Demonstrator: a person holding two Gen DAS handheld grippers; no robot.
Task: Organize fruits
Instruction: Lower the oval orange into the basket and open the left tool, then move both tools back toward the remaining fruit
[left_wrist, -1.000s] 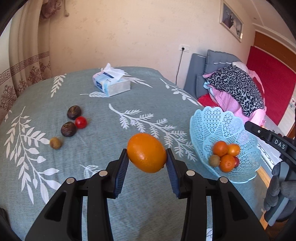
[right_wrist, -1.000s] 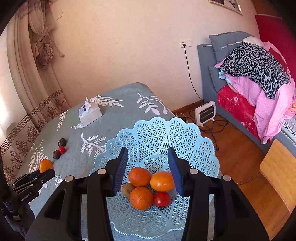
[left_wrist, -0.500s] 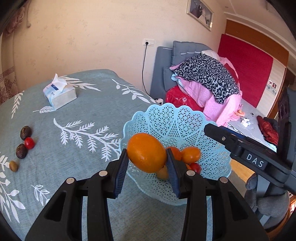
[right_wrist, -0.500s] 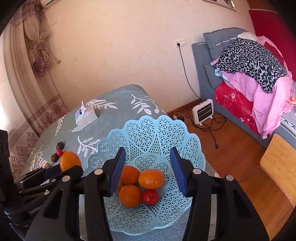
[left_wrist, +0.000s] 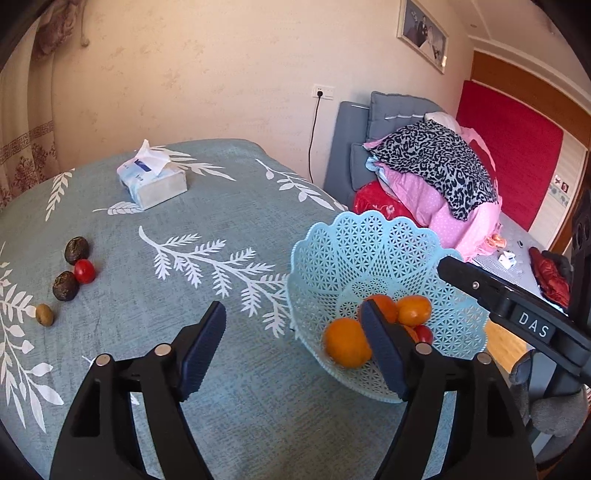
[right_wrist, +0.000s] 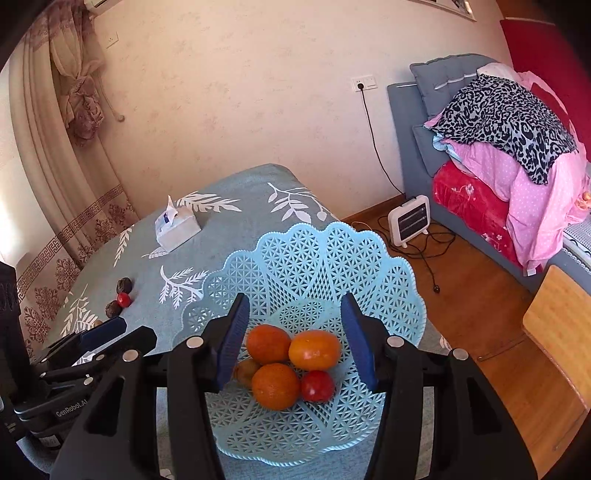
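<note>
A: Left wrist view: the large orange (left_wrist: 346, 343) lies inside the blue lattice basket (left_wrist: 369, 243), against its near wall, touching no pad. Your left gripper (left_wrist: 293, 349) is released, jaws opening, nothing between them.

B: And the basket's contents?

A: Right wrist view: two oranges (right_wrist: 275, 386), an orange-yellow fruit (right_wrist: 314, 349), a red tomato (right_wrist: 317, 385) and a brownish fruit (right_wrist: 245, 371) sit clustered at the bottom.

B: Your right gripper (right_wrist: 295, 343)?

A: Jaws opening, gripping nothing, over the basket.

B: What is outside it?

A: On the leaf-print tablecloth (left_wrist: 229, 221), well apart: two dark wrinkled fruits (left_wrist: 77, 250), a small tomato (left_wrist: 84, 271) touching them, a brown-green fruit (left_wrist: 44, 314). Tissue box (left_wrist: 152, 181) farther back.
</note>
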